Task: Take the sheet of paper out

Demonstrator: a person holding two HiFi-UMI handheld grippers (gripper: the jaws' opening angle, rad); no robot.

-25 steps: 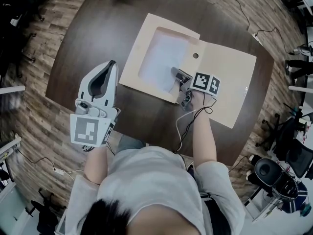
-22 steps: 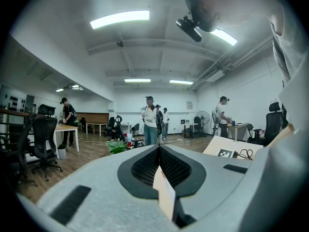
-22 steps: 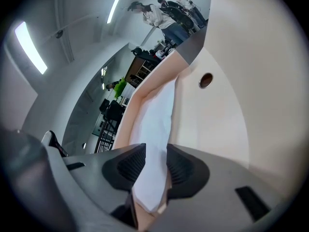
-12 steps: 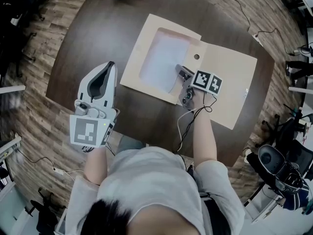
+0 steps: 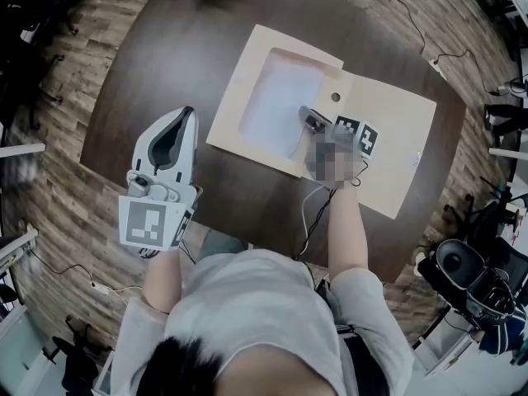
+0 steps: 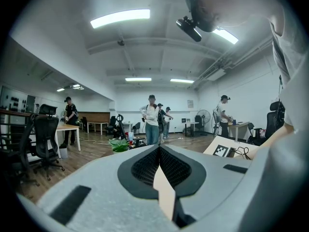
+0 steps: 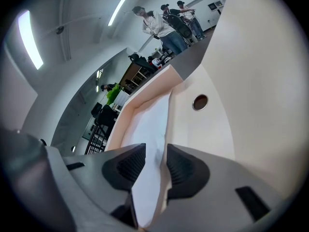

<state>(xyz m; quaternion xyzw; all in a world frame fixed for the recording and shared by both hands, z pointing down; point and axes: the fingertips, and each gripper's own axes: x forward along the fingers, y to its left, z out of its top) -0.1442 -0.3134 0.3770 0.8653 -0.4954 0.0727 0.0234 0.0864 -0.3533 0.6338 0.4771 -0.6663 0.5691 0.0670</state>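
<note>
White sheet of paper (image 5: 276, 97) inside the folder (image 5: 388, 143) lies between right gripper's (image 5: 305, 115) parted jaws (left gripper (image 5: 186, 119) clenched).

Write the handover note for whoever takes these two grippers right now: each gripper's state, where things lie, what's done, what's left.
Left gripper: shut, empty, over the table's near edge, clear of the tan folder.
Right gripper: jaws apart, straddling the sheet of paper's near edge.
Sheet: inside the open folder's pocket.
Done: approach.
Left: pinch the sheet, slide it out.
</note>
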